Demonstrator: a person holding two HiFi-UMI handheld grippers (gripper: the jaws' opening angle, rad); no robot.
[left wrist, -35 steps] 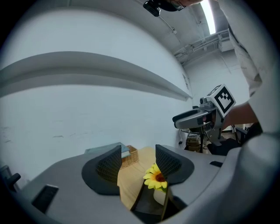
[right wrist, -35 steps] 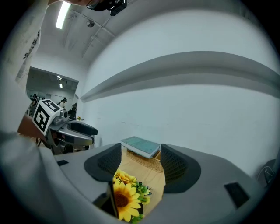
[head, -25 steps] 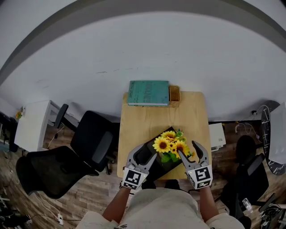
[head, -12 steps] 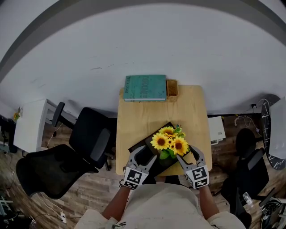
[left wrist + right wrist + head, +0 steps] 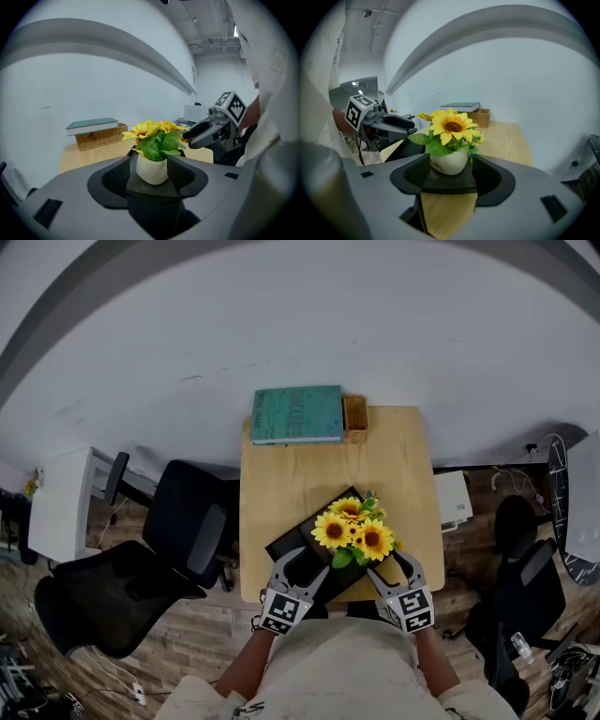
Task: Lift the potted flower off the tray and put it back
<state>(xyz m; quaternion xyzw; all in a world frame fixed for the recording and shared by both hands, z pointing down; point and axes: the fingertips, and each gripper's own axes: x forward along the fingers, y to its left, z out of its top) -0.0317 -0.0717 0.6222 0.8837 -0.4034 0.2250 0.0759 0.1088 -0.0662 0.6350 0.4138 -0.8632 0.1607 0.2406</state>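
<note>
On the near end of the table (image 5: 309, 474), the potted flower (image 5: 353, 534) stands upright on the black tray (image 5: 286, 545), not yet lifted. You hold the left hand-held gripper (image 5: 302, 564) and the right hand-held gripper (image 5: 394, 568) low at either side of it. Both have their jaws spread wide and empty, probably so one can take the round pot (image 5: 449, 161) squarely.
</note>
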